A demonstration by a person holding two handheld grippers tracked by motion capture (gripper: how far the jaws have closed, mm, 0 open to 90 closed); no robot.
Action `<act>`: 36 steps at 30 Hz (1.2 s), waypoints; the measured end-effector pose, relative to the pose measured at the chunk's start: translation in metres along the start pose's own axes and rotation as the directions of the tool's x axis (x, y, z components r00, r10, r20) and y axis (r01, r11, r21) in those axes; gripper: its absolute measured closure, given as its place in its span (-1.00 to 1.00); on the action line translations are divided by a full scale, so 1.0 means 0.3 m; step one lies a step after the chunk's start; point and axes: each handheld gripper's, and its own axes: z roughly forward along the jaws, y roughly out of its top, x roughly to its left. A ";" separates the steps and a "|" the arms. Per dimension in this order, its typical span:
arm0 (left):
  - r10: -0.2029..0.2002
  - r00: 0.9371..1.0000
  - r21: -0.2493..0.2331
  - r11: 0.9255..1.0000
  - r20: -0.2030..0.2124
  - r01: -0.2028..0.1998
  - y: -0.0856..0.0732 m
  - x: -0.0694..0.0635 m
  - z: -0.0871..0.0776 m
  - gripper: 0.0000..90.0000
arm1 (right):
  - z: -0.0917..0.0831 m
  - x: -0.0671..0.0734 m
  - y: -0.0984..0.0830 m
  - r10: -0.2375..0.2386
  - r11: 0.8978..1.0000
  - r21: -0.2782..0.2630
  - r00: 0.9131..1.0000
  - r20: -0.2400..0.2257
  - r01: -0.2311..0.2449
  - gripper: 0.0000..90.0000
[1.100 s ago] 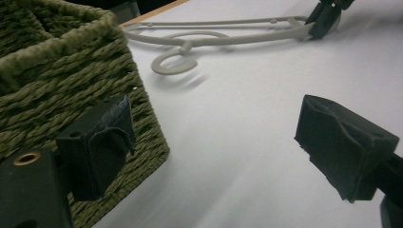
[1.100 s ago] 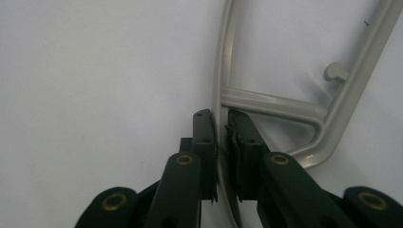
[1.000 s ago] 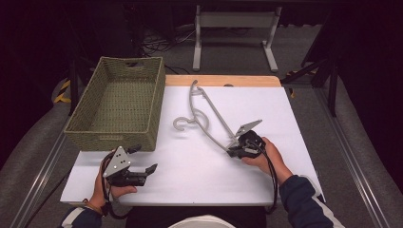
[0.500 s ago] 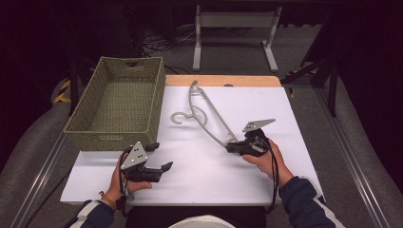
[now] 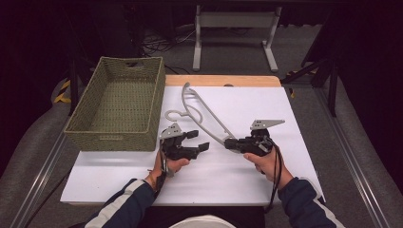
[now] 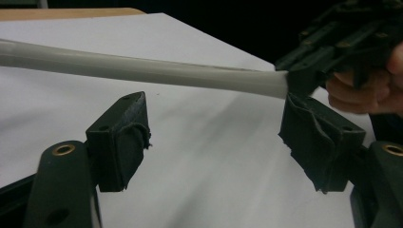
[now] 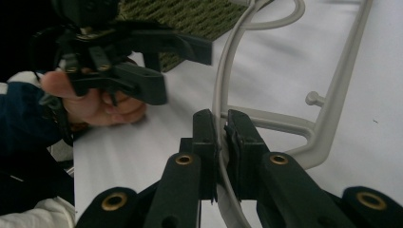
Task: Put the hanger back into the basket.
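Note:
A grey plastic clothes hanger (image 5: 204, 114) lies on the white table sheet, hook toward the basket. My right gripper (image 5: 228, 143) is shut on the hanger's near end; in the right gripper view its jaws (image 7: 221, 128) pinch the thin rod of the hanger (image 7: 332, 90). My left gripper (image 5: 199, 139) stands open just left of that spot, close beside the hanger. In the left gripper view the hanger (image 6: 142, 69) runs across above the open gripper (image 6: 214, 142), not between the pads, and the right gripper (image 6: 294, 80) holds its end. The left gripper (image 7: 185, 71) is empty.
A green woven basket (image 5: 114, 135) stands empty at the table's left, right behind the left gripper, and its wall (image 7: 190, 14) is in the right gripper view too. White sheet (image 5: 266, 104) covers the table; a wooden strip (image 5: 218, 80) runs along the far edge.
My left gripper has moved right and away from the front edge, up to the hanger beside the right gripper. The right gripper has kept its hold and barely moved.

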 end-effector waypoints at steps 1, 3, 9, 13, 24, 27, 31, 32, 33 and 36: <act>-0.019 1.000 -0.004 1.000 0.021 0.019 0.000 0.006 0.007 -0.43 | -0.002 0.000 0.000 -0.003 1.000 -0.004 1.000 0.000 0.003 0.84; -0.045 0.998 -0.009 0.999 0.047 0.046 0.001 0.019 0.017 -0.45 | -0.004 0.001 -0.001 -0.007 1.000 -0.014 1.000 -0.002 0.007 0.84; -0.130 0.990 -0.036 0.991 0.052 0.132 0.008 0.057 0.022 -0.49 | 0.010 0.008 -0.007 -0.046 0.999 0.000 0.999 -0.007 0.046 0.84; -0.162 0.985 -0.056 0.985 0.061 0.165 0.015 0.074 0.020 -0.43 | 0.029 0.028 -0.012 -0.093 0.995 0.027 0.996 -0.011 0.093 0.84; -0.077 0.996 -0.118 0.990 0.048 0.082 0.073 0.031 -0.003 0.20 | 0.059 0.091 -0.035 -0.233 0.971 0.062 0.972 0.024 0.231 0.84; -0.041 0.999 -0.119 0.992 0.035 0.045 0.093 0.014 -0.016 0.26 | 0.059 0.103 -0.037 -0.242 0.969 0.046 0.970 0.022 0.241 0.83; 0.033 0.999 -0.123 0.992 0.009 -0.032 0.137 -0.030 -0.036 0.34 | 0.069 0.139 -0.048 -0.272 0.962 0.033 0.962 0.036 0.271 0.79; 0.046 0.999 -0.123 0.991 0.006 -0.045 0.145 -0.038 -0.039 0.36 | 0.074 0.148 -0.052 -0.275 0.961 0.039 0.961 0.039 0.274 0.73; 0.061 0.998 -0.120 0.991 -0.007 -0.062 0.154 -0.048 -0.042 0.37 | 0.077 0.153 -0.055 -0.283 0.959 0.039 0.958 0.042 0.281 0.68; 0.116 0.992 -0.113 0.986 -0.045 -0.120 0.173 -0.067 -0.052 0.42 | 0.079 0.157 -0.060 -0.275 0.961 0.049 0.959 0.062 0.272 0.45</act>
